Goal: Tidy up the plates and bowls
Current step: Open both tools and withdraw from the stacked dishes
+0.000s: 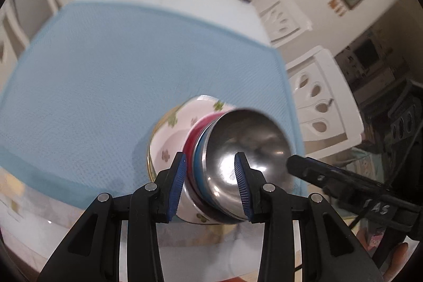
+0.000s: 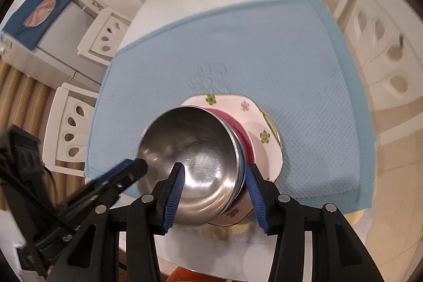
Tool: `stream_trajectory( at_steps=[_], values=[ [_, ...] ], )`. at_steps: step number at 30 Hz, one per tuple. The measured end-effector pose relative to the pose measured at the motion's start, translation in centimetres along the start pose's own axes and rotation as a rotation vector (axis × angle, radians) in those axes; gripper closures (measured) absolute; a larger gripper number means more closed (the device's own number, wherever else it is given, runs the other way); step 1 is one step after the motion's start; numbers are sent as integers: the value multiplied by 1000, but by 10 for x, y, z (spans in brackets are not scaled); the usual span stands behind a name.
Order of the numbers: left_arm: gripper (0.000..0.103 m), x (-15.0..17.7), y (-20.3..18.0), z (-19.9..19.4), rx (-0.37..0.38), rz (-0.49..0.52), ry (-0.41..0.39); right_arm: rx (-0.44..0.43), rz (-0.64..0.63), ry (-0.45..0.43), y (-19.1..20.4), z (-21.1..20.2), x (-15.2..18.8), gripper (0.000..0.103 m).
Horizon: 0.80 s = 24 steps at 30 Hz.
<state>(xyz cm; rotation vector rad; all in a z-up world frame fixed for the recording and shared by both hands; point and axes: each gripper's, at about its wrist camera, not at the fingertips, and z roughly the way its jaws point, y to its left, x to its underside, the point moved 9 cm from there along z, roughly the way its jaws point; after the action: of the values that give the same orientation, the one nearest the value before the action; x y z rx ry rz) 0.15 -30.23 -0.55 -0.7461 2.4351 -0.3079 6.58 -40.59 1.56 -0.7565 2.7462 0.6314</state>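
You have a stack of dishes in front of you, above the near part of a light blue mat [image 2: 304, 65]. On top sits a shiny steel bowl [image 2: 190, 149], mouth up, empty, its inside mirror-bright. Nested beneath it you see a blue rim [image 1: 197, 165] and then a pink one [image 1: 191, 139], each showing only as a thin band. At the bottom is a white plate [image 2: 264, 128] with small painted flowers and a gold edge, wider than the bowls it carries.

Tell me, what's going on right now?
Left gripper and right gripper both clamp the stack's rim. Mat bare beyond it.
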Motion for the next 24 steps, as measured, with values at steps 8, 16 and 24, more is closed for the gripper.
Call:
stream_trajectory(
  at_steps=[8,16,24],
  values=[
    [58,-27,-15,-91,-121,94,-238,33,-193,-218,61,-65,4,47],
    [31,-44,-18,-143,-202,103,-383,60,-224,-375,74,-109,12,19],
    [24,-31,-19,-141,-244,65,-368,159,-202,-296,55,-94,25,19]
  ],
)
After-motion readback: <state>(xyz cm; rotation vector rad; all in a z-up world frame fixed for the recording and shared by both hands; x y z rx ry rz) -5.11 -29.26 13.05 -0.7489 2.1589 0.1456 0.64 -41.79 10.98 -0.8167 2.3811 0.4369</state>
